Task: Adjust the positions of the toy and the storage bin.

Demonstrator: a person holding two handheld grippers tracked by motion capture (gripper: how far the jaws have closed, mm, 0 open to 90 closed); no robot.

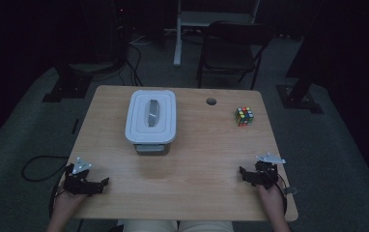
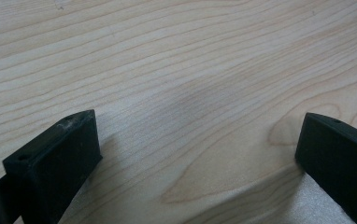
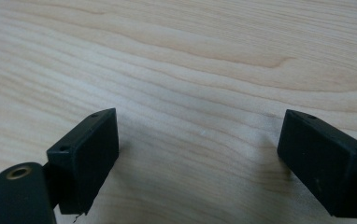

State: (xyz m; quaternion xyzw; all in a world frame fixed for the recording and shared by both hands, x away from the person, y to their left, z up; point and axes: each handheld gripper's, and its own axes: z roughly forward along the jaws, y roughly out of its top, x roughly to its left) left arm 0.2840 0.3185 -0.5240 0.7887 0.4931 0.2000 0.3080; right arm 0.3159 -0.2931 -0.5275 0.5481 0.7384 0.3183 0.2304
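Both grippers sat on the table [image 1: 192, 159] at its near edge, each in a hand. Left gripper [image 1: 106, 181] was near the near-left corner, jaws spread wide, nothing between them; in the left gripper view [image 2: 195, 154] just bare wood grain lay between the black jaws. Right gripper [image 1: 241, 170] was near the near-right corner, jaws likewise apart and empty; same bare wood in the right gripper view [image 3: 197, 149]. The two pointed inward toward each other, well apart. The box [image 1: 151, 121], white lid on, grey handle on top, stood at table centre-back, well away from both. The cube [image 1: 244, 116] sat back right, beside a cable hole [image 1: 211, 101]. Neither gripper touched box or cube.
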